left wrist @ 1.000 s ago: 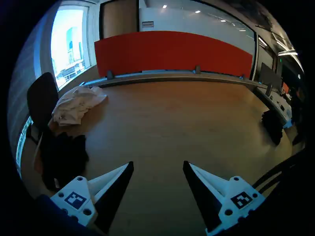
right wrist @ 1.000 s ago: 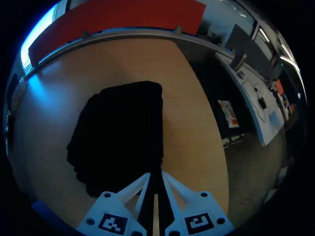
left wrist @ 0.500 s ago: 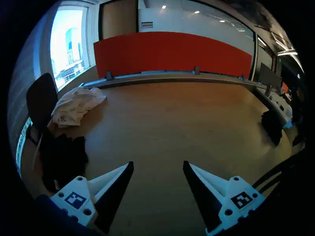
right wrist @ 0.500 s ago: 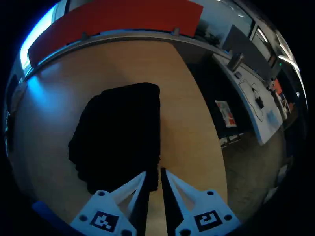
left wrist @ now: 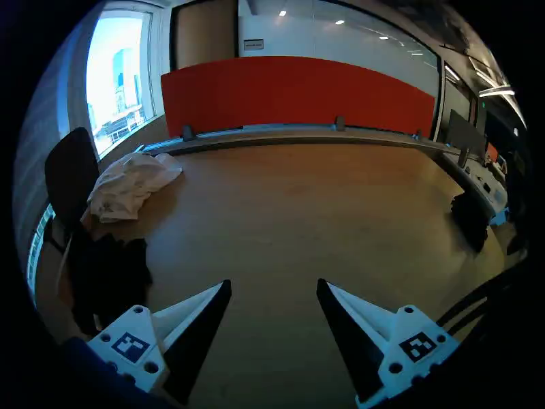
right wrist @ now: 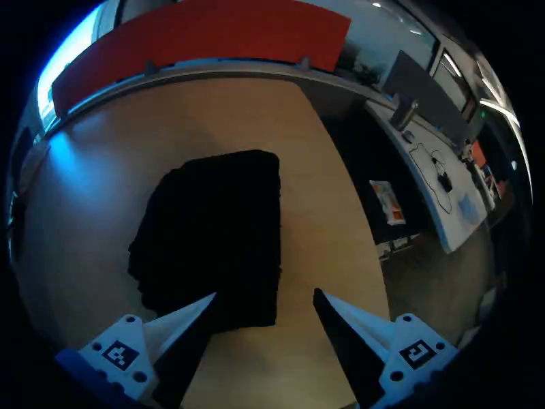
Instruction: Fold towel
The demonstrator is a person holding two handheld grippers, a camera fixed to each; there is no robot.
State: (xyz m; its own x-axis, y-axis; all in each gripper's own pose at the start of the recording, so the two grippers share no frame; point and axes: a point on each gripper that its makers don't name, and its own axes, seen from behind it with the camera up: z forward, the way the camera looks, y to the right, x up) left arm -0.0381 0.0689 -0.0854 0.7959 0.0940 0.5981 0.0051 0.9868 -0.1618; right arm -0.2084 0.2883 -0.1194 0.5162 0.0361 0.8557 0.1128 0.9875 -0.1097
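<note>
A wide wooden table (left wrist: 293,198) runs up to a red partition (left wrist: 300,92). The black towel (right wrist: 218,232) lies flat and folded on the table, just ahead of the right gripper (right wrist: 264,293), whose fingers stand wide apart, gripping nothing. A crumpled white cloth (left wrist: 129,184) sits far left. The left gripper (left wrist: 272,281) hovers over bare wood, equally spread and empty

Left gripper view skims table (left wrist: 286,204), right gripper view above towel (right wrist: 218,238)
</note>
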